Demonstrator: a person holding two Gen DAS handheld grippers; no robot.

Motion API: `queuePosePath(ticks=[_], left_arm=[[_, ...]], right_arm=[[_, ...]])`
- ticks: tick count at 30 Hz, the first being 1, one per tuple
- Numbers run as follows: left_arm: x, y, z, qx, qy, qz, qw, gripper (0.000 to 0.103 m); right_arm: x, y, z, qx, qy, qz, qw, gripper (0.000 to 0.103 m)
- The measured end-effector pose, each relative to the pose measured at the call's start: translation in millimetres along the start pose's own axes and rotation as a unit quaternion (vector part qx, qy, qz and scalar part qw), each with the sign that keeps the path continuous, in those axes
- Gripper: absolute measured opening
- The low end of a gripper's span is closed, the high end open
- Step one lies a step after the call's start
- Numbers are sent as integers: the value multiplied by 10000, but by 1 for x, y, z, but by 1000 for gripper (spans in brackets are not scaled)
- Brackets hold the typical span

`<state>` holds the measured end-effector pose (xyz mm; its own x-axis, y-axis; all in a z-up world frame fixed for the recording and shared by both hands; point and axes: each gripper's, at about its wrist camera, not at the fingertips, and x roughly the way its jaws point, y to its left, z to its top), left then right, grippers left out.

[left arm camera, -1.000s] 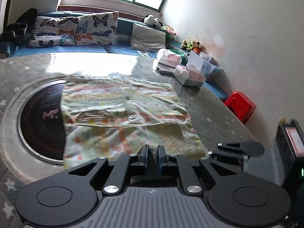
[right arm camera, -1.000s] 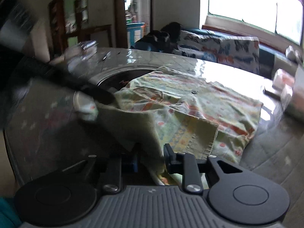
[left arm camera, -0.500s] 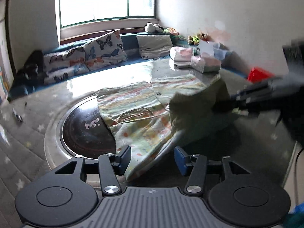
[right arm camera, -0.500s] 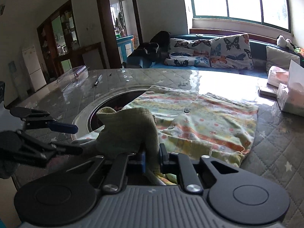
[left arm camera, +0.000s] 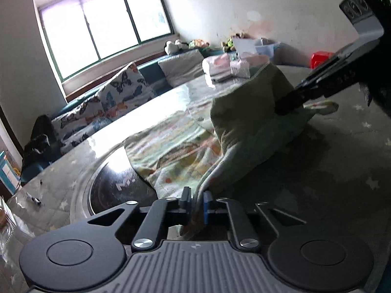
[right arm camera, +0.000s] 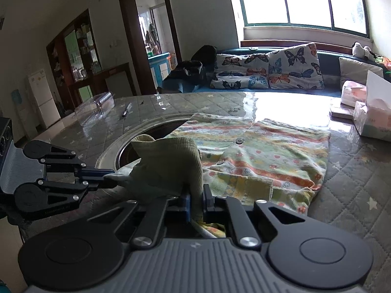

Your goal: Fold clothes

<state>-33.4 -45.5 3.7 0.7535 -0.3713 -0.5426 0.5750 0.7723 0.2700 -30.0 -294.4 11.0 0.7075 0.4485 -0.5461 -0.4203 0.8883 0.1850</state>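
With both my left gripper [left arm camera: 194, 199] and right gripper [right arm camera: 195, 201] pinched narrow on the near hem of the striped buttoned shirt [right arm camera: 264, 153] lying on the quilted table [right arm camera: 354, 178], I judge I'm mid-fold, its plain underside lifted. Next I'd carry that edge toward the far side, level. Blur and the raised flap hide how much is doubled over.

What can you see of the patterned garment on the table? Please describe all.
The garment looks like soft cotton, pale green with orange and yellow printed stripes and dark snap buttons. Most of it lies flat on the quilted table, partly covering a dark round inset. Its near edge is lifted, plain underside showing, pinched between the left gripper and right gripper.
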Motion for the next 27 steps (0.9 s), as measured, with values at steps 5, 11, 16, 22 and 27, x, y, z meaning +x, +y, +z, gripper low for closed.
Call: queuePosePath(ticks=[5, 11, 16, 22, 27], left_arm=[[-24, -3, 5, -86, -215, -106, 9997, 6], [-69, -17, 3, -93, -380, -321, 9987, 5], [-111, -35, -4, -60, -385, -491, 9980, 5], [-126, -39, -1, -169, -437, -489, 9977, 5], [-105, -21, 19, -417, -567, -244, 9972, 5]], right_arm=[[-27, 3, 0, -25, -163, 98, 9998, 7], [-71, 13, -8, -83, -219, 369, 9990, 7], [-91, 20, -9, -119, -222, 515, 9984, 7], [-102, 23, -4, -145, -252, 569, 9980, 7], [-100, 19, 9, -158, -273, 568, 9979, 7]])
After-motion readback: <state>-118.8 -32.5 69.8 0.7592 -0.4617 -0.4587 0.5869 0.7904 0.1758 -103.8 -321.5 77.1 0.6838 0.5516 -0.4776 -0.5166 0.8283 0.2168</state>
